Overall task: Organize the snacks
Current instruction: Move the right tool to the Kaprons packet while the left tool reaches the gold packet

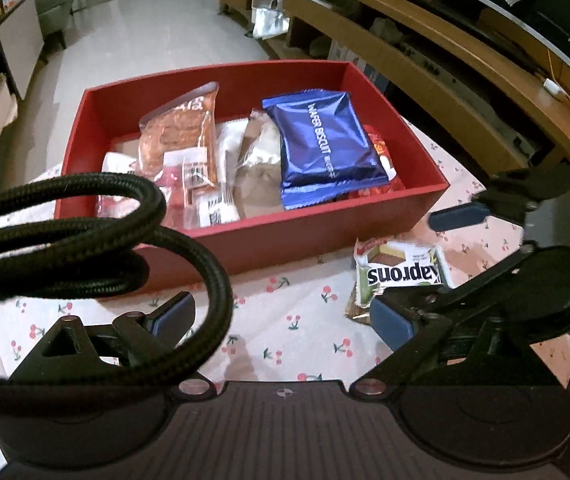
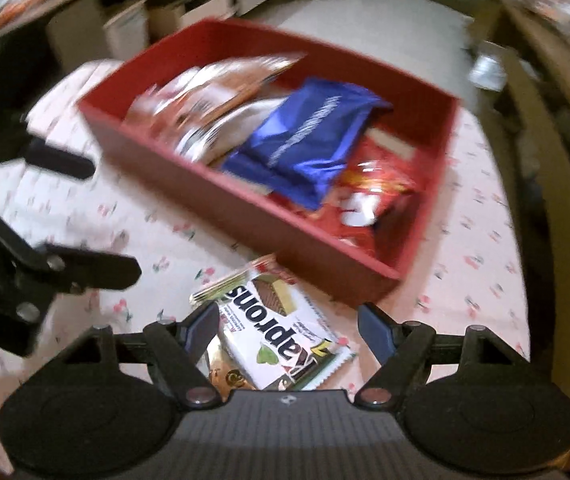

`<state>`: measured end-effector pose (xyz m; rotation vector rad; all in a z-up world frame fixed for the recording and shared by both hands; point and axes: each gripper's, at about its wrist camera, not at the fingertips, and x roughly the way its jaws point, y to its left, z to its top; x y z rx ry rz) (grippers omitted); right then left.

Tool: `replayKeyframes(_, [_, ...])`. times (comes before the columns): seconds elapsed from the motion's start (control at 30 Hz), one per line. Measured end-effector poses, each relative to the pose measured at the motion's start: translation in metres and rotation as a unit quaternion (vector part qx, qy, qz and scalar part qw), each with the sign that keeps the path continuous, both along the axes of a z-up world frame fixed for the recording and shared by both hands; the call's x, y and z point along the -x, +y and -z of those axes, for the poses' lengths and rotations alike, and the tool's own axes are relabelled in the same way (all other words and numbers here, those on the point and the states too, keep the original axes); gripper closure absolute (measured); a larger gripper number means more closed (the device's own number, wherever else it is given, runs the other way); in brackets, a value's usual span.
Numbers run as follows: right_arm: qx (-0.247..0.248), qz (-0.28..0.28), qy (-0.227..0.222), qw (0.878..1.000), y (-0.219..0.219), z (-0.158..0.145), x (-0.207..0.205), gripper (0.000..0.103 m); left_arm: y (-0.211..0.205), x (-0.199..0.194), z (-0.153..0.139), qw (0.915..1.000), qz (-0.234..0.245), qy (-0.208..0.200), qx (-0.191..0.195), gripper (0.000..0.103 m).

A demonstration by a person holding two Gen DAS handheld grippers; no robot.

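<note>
Judging from how the items lay, the task was mostly complete: the red box (image 1: 245, 240) at frame centre already held several snacks, among them a blue wafer biscuit pack (image 1: 325, 148), an orange-tinted clear pouch (image 1: 183, 136) and a red wrapper (image 2: 369, 196). One white wafer pack (image 2: 281, 332) remained outside, lying on the cherry-print tablecloth (image 1: 297, 320) just beside the near wall of the box, with a gold-coloured wrapper (image 2: 221, 368) partly under it. That pack, and possibly the gold wrapper, appeared to be what was left to load.

The right gripper (image 2: 289, 328) was spread wide, its blue-padded fingers on either side of the white pack, with the left pad close against one edge; it pinched nothing. The left gripper (image 1: 281, 320) was likewise spread and empty, over bare cloth at lower centre.

The left wrist view was sharp: it showed printed text on the packs and a black braided cable (image 1: 97, 240) looped across the lower left. The right wrist view was motion-blurred, yet it alone showed the gold wrapper clearly and the red wrapper's full extent in the box's right end.
</note>
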<state>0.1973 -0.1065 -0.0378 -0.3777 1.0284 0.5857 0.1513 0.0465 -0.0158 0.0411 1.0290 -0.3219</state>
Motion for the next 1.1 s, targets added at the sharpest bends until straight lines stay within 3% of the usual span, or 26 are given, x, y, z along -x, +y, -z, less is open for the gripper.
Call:
replayKeyframes(0.2, [-0.034, -0.012, 0.031, 0.999, -0.001, 0.01, -0.01, 0.0, 0.002, 0.001, 0.006, 0.9999, 0.003, 0.012, 0.002, 0.006])
replayKeyframes(0.47, [-0.001, -0.02, 0.033, 0.999, -0.01, 0.011, 0.013, 0.0, 0.001, 0.001, 0.008, 0.9998, 0.005, 0.017, 0.004, 0.005])
replayKeyframes(0.73, [0.01, -0.015, 0.036, 0.999, 0.011, 0.021, -0.009, 0.002, -0.003, -0.001, 0.013, 0.9993, 0.009, 0.032, 0.016, 0.005])
replayKeyframes(0.8, [-0.012, 0.0, 0.055, 0.998, 0.008, 0.019, -0.008, 0.015, -0.002, -0.002, 0.014, 0.9993, 0.01, 0.033, 0.016, 0.005])
replayKeyframes(0.83, [-0.015, 0.011, 0.056, 0.998, 0.006, 0.016, -0.005, 0.017, -0.002, -0.002, 0.014, 0.9992, 0.009, 0.035, 0.017, 0.005])
replayKeyframes(1.1, [-0.039, 0.11, 0.014, 0.993, -0.044, -0.024, 0.023, 0.017, -0.023, 0.002, 0.023, 0.9979, 0.02, 0.054, 0.031, 0.004])
